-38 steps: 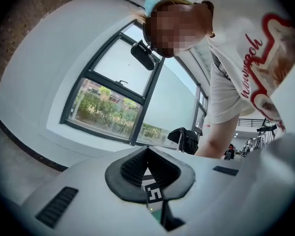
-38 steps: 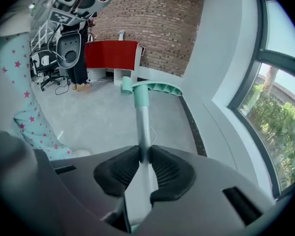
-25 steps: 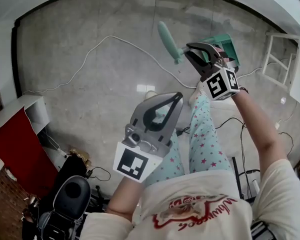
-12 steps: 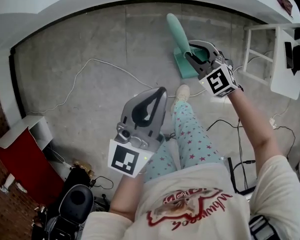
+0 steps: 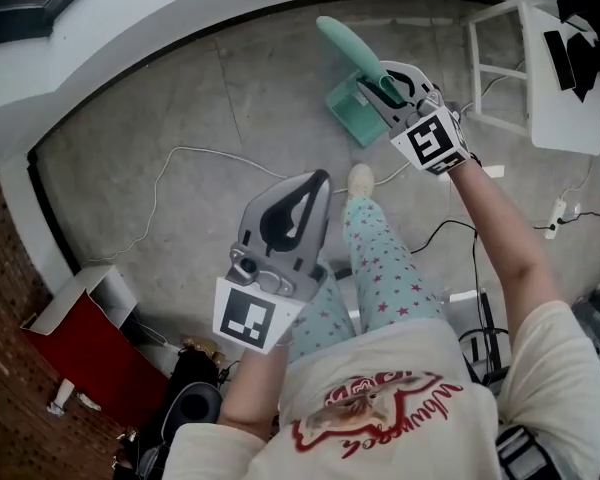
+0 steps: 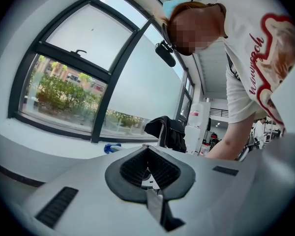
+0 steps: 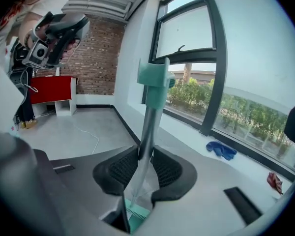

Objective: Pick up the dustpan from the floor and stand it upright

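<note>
The teal dustpan (image 5: 342, 101) has its pan down on the grey floor near the wall, and its long handle (image 5: 346, 42) rises toward me. My right gripper (image 5: 385, 80) is shut on that handle. In the right gripper view the silver pole (image 7: 148, 127) runs up between the pads (image 7: 124, 167) to the teal grip (image 7: 155, 78). The right jaws have just been opening, with the pole still touching both tips. My left gripper (image 5: 318, 180) hangs over my knees, apart from the dustpan. Its jaws meet at the tips (image 6: 147, 149) and hold nothing.
A white cable (image 5: 180, 153) snakes across the floor on the left. A white rack (image 5: 500, 63) stands right of the dustpan, with a power strip (image 5: 555, 213) and black cords below it. A red box (image 5: 80, 353) sits at lower left. A blue cloth (image 7: 221, 150) lies on the window sill.
Both hands and my view have moved toward the wall and window. The dustpan travelled along in the right gripper and stands steeper now.
</note>
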Demonstrator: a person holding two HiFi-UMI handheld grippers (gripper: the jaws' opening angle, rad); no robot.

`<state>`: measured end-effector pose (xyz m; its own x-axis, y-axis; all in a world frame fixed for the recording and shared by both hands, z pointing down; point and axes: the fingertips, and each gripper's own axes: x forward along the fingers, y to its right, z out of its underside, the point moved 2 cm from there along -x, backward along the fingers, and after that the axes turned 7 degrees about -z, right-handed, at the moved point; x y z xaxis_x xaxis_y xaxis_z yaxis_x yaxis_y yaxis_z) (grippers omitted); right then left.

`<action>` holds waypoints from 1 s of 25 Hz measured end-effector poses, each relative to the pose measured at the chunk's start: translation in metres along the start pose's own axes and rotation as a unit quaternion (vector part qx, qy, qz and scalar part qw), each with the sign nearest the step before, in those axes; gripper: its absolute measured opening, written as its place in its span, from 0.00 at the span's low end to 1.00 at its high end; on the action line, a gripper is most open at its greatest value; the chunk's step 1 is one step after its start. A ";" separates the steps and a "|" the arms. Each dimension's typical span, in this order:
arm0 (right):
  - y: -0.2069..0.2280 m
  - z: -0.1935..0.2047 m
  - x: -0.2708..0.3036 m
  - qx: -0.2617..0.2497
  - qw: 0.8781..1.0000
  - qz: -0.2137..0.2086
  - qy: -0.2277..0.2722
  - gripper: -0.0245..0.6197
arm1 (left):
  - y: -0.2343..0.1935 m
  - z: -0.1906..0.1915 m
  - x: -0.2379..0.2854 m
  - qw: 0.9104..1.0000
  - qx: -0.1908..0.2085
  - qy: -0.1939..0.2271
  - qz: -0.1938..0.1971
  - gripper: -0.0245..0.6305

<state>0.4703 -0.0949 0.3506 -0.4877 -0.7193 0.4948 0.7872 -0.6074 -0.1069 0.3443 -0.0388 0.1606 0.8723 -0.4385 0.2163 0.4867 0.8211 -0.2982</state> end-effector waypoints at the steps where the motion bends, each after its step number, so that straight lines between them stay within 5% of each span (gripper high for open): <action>1: 0.005 0.001 0.000 0.003 1.000 0.005 0.003 0.21 | 0.004 0.001 0.004 1.000 0.003 -0.004 0.006 0.04; 16: 0.016 0.008 0.001 0.026 0.999 0.035 -0.012 0.21 | 0.031 0.004 0.030 0.999 0.011 -0.010 0.043 0.04; 20: 0.015 0.010 -0.014 0.043 0.998 0.046 -0.010 0.30 | 0.043 0.002 0.030 0.998 0.019 -0.012 0.067 0.04; 25: 0.005 0.009 -0.030 0.064 0.994 0.082 -0.028 0.30 | 0.039 -0.002 0.018 0.996 0.017 -0.012 0.085 0.04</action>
<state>0.4926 -0.0734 0.3426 -0.3295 -0.7832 0.5273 0.8978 -0.4328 -0.0820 0.3792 -0.0148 0.1510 0.9402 -0.2839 0.1880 0.3303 0.8949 -0.3003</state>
